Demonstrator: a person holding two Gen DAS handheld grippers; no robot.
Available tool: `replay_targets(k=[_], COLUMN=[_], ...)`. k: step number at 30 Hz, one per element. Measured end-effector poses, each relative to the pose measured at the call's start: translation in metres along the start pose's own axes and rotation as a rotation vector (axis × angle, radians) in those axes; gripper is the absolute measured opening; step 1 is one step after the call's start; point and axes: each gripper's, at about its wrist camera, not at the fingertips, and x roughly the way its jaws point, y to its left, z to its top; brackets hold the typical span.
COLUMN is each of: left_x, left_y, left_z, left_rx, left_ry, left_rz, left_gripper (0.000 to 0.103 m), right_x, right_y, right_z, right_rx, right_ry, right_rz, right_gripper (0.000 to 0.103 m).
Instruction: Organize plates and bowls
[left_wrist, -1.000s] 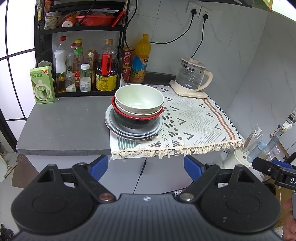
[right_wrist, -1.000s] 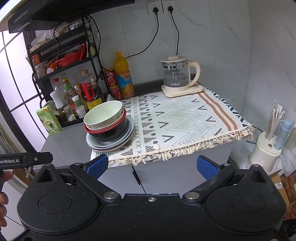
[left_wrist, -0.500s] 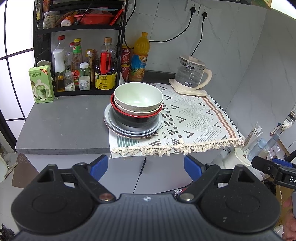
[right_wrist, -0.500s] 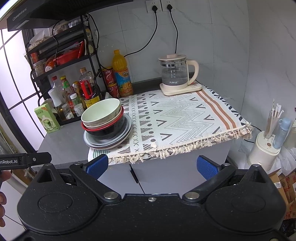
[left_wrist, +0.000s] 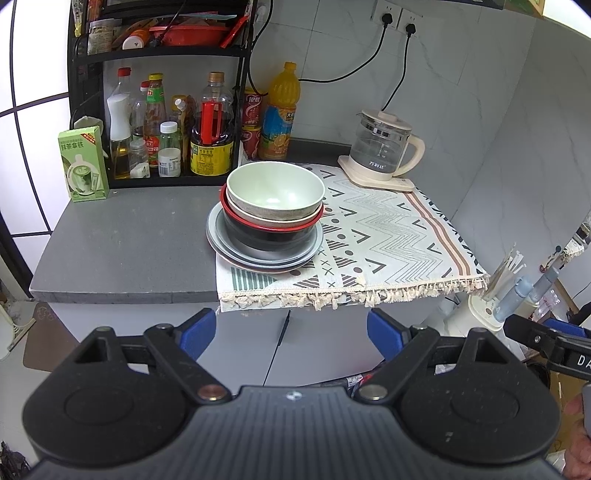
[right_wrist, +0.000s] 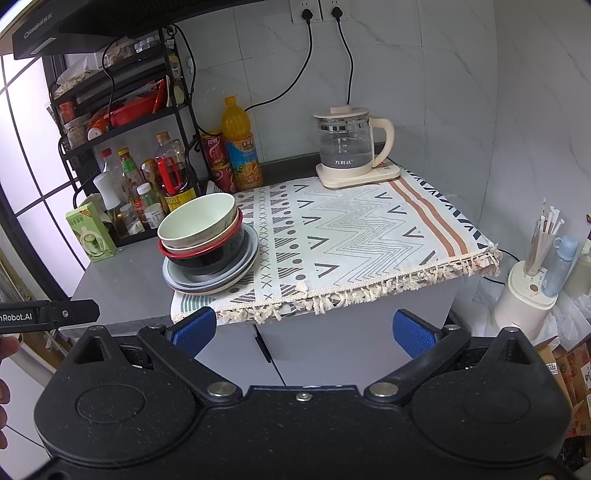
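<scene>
A stack of bowls and plates is seen on the counter, well beyond and above the spread, empty jaws of the left gripper and right gripper.

Glossy bowls, woven fringed cloth, matt stone counter

Left gripper hangs with blue pads wide apart, nothing between them. Right gripper likewise spread and empty; a hand, probably the right, shows at the edge.
</scene>
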Motion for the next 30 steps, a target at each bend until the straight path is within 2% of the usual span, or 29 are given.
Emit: replay_targets(k=[30], left_x=[-0.006], left_y=[-0.011], left_z=[-0.007], left_rx=[0.004], left_ry=[-0.002], left_rz=[0.002], left_gripper=[0.087], right_x=[-0.009], right_y=[-0.012], right_z=[-0.003], right_rx=[-0.004], right_ry=[-0.006], right_rz=[-0.007], right_gripper=[0.103])
